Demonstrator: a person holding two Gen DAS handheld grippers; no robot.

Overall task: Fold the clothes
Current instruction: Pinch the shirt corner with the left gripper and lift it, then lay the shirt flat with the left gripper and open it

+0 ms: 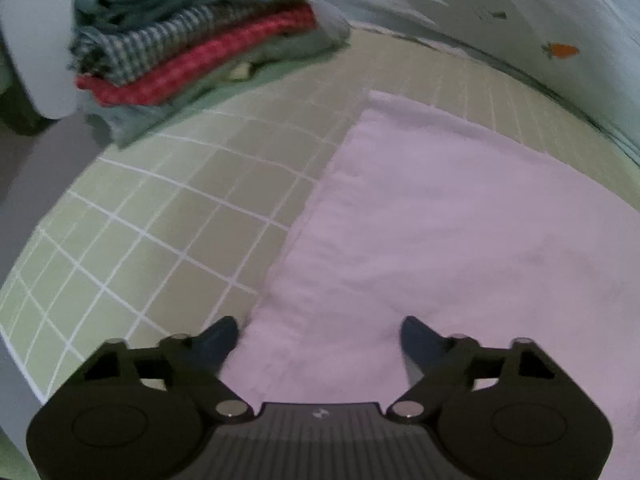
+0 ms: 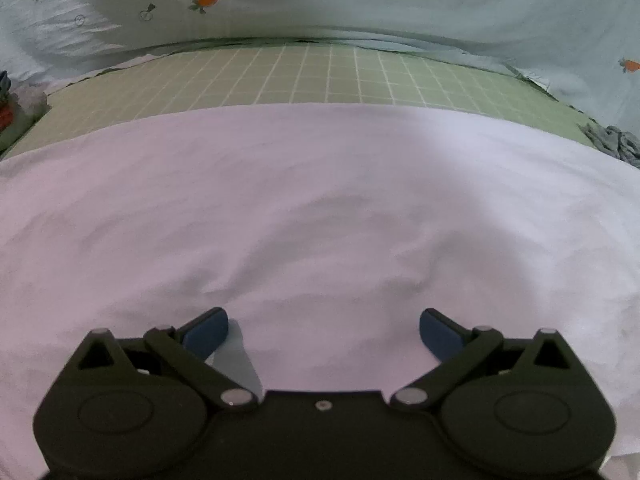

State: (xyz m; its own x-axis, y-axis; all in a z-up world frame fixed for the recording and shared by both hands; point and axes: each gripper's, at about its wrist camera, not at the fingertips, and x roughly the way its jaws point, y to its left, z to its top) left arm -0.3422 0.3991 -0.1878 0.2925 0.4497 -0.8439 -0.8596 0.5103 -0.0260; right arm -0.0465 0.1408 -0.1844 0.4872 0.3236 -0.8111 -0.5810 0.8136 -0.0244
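A pale pink-white garment (image 1: 440, 220) lies flat on the green gridded mat (image 1: 160, 208); its left edge runs diagonally through the left wrist view. My left gripper (image 1: 320, 336) is open and empty, low over the garment's near left edge. In the right wrist view the same garment (image 2: 320, 208) fills the middle and foreground, spread smooth with slight wrinkles. My right gripper (image 2: 324, 328) is open and empty just above the cloth. A stack of folded clothes (image 1: 192, 40) in green, check and red sits at the far left.
The green gridded mat (image 2: 304, 76) continues behind the garment. A pale sheet with carrot prints (image 2: 360, 8) rises along the back. A crumpled blue-grey cloth (image 2: 612, 140) lies at the far right. A white object (image 1: 36, 60) stands beside the folded stack.
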